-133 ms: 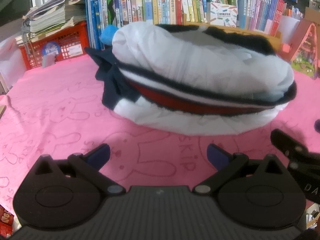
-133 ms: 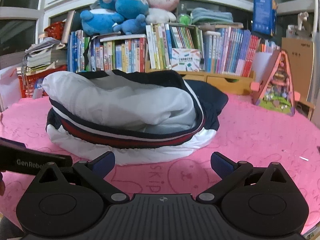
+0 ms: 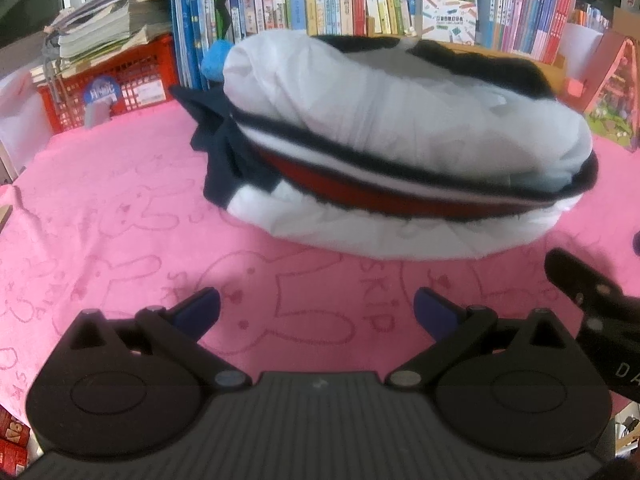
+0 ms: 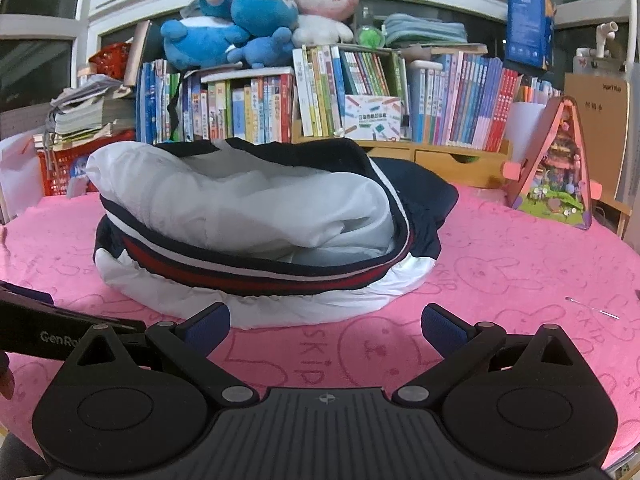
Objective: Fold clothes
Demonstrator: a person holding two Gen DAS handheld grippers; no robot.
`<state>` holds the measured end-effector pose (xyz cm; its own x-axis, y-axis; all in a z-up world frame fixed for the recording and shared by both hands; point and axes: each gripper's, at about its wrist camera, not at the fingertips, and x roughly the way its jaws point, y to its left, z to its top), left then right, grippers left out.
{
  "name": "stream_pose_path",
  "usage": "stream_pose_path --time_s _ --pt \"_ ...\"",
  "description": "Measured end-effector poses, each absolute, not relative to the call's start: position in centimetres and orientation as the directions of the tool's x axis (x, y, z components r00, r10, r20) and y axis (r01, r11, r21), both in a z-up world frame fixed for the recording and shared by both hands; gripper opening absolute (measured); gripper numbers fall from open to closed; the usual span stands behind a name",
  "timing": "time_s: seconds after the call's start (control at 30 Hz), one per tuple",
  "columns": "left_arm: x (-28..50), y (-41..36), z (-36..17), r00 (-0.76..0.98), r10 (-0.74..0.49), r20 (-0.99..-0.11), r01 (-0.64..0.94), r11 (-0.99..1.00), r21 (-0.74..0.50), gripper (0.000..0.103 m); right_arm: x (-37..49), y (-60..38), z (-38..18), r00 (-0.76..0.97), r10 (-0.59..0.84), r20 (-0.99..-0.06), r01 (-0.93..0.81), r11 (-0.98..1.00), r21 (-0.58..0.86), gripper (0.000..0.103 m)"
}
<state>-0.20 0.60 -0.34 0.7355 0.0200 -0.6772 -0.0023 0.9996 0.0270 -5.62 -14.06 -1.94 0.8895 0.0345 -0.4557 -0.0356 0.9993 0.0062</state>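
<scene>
Both claws are spread and grip nothing: left gripper [image 3: 316, 312], right gripper [image 4: 326, 322]. At twelve o'clock of each, the folded white-navy-red jacket [image 4: 256, 232] sits on the pink tablecloth [image 4: 520, 276].

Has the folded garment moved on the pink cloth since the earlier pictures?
No. The folded garment lies in the same place against the bookshelf behind it in both views.

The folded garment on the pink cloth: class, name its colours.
The folded garment is white with navy and red stripes, clearest in the right wrist view.
</scene>
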Motion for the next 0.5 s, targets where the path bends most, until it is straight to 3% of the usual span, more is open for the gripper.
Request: stream_pose_path --time_s 0.5 --pt "-0.4 1.8 -1.3 0.702 0.017 -0.712 0.004 1.000 0.027 0.103 -5.9 -13.2 -1.9 0.896 0.043 -0.443 -0.056 0.998 -0.016 0.103"
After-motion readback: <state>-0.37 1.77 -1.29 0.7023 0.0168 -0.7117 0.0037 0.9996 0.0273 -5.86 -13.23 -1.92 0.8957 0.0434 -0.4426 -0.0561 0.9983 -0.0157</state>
